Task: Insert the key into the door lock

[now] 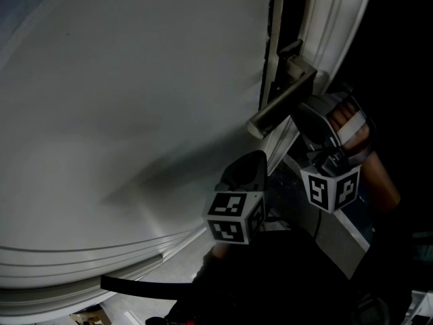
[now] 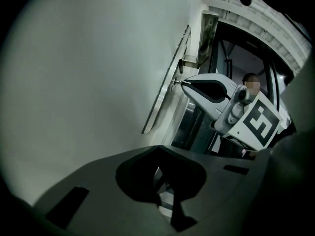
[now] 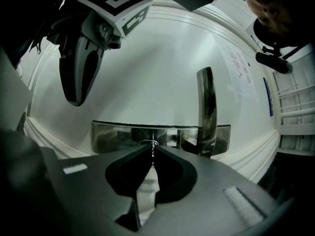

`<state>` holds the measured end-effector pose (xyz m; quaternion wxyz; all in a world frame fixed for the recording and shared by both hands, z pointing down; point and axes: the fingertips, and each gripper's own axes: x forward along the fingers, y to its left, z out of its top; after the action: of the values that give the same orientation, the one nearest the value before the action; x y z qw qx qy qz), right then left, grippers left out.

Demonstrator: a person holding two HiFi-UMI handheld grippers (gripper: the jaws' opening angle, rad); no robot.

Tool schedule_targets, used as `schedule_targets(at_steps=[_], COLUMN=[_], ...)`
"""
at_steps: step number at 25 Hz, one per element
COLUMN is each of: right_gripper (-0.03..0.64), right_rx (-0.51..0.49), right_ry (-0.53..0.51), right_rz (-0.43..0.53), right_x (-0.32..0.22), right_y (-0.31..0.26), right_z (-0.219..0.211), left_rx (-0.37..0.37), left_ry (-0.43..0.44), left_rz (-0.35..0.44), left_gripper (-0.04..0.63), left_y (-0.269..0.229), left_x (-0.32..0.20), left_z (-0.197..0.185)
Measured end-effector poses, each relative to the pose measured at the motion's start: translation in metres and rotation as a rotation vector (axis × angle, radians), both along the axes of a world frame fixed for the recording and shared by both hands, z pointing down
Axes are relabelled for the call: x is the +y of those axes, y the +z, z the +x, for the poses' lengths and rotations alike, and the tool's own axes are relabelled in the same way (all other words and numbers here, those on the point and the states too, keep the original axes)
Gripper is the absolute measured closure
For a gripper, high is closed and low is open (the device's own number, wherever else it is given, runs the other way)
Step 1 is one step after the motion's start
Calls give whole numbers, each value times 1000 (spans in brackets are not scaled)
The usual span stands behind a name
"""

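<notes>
My right gripper [image 3: 152, 146] is shut on a small key [image 3: 153, 154]. The key's toothed blade points at the round lock cylinder [image 3: 146, 142] in the metal lock plate [image 3: 113, 134] and its tip is at the keyhole. The lever handle [image 3: 206, 107] sticks out just right of the cylinder. In the head view a hand holds the right gripper [image 1: 304, 114] under the handle [image 1: 281, 103], at the edge of the white door [image 1: 135, 100]. My left gripper [image 1: 252, 160] hangs lower left of it, off the door, jaws shut on nothing [image 2: 157, 150]. The left gripper view shows the right gripper's tip [image 2: 183, 82] against the plate.
The door stands ajar with a dark gap [image 1: 291, 12] beyond its edge. White moulded door frame [image 1: 338, 26] runs on the right. A person [image 2: 250, 77] shows past the doorway. A paper sheet [image 3: 241, 73] is stuck on the door.
</notes>
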<state>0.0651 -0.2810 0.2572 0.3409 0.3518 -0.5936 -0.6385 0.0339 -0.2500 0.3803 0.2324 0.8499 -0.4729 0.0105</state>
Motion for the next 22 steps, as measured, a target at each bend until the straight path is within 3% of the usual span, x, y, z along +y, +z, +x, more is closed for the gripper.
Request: schedule_targets(at_steps=[22], right_gripper=[604], right_rx=[2], right_ry=[-2], right_rz=[-8], right_x=[-1], right_y=[1], right_z=[0], left_rx=[-2], left_ry=[4], left_rz=[1], left_gripper=[595], left_y=[0], left_x=[-1], left_z=[3])
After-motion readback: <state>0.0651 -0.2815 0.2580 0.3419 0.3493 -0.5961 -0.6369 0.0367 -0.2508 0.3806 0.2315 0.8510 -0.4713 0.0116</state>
